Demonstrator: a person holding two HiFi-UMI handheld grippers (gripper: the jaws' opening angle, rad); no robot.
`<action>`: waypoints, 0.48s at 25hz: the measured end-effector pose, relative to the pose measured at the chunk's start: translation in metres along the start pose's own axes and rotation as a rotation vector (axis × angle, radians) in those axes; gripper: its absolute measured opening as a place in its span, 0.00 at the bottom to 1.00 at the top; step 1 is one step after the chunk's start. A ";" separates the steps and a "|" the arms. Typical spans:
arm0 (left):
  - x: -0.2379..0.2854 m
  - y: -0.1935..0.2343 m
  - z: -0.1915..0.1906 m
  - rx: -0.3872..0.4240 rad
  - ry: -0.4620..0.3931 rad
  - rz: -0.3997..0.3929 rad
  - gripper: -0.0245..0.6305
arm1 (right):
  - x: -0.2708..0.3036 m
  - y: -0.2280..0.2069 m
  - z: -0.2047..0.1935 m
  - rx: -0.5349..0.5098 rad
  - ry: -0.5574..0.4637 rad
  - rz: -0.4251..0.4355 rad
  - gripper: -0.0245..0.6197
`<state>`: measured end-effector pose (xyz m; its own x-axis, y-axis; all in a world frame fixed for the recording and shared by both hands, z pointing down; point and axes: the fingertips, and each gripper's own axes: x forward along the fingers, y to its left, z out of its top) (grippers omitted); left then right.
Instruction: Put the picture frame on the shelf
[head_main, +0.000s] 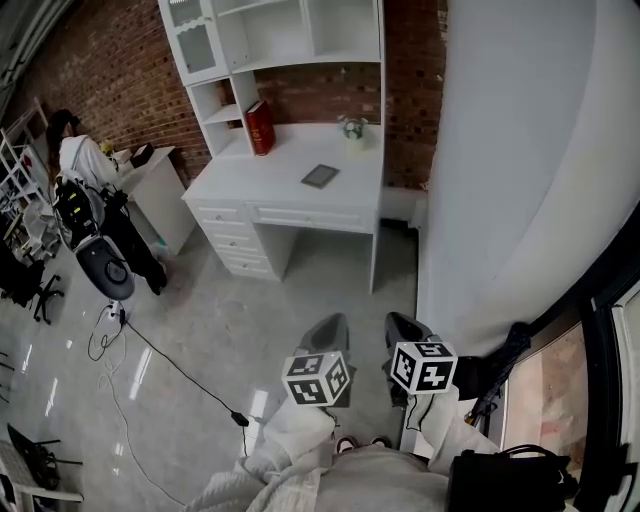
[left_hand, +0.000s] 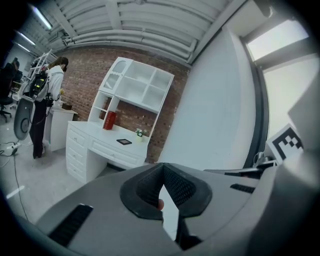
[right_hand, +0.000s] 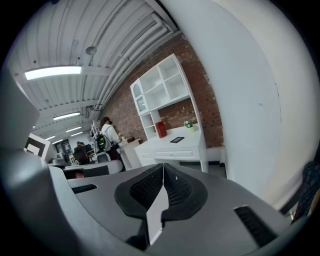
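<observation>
You're holding left gripper (left_hand: 162, 169) & right gripper (right_hand: 162, 170) w/ jaws shut, empty, picture frame (head_main: 320, 176) lying flat on desk (head_main: 285, 160) well ahead of both; prob. light, stiff, fragile, so pinch one edge.

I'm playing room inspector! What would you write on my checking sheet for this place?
Surface: white desk, far across the floor.
Job's things: picture frame lying flat on the desk; shelf stands above it with open white compartments.
Clutter: red book upright at the desk's back left; small plant at the back.
Grippers: left claw shut, nothing in it; right claw shut, nothing in it; both far from the desk.
Cables: black cable trails over the floor.
Surroundings: brick wall; person at a side table on the left; black bag at lower right.
</observation>
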<state>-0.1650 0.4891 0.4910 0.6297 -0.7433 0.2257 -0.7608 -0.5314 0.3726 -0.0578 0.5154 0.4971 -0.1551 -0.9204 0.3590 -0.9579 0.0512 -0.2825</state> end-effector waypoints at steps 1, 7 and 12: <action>0.002 0.004 0.000 0.003 0.000 -0.003 0.05 | 0.004 0.000 -0.002 0.003 -0.001 -0.008 0.08; 0.012 0.026 0.007 0.004 0.000 -0.010 0.05 | 0.020 0.005 0.000 0.019 -0.017 -0.034 0.08; 0.017 0.027 0.007 -0.008 0.023 -0.023 0.05 | 0.020 -0.004 -0.006 0.043 0.007 -0.073 0.08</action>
<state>-0.1765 0.4592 0.4984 0.6507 -0.7211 0.2379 -0.7448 -0.5452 0.3847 -0.0585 0.4987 0.5104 -0.0875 -0.9183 0.3861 -0.9556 -0.0322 -0.2930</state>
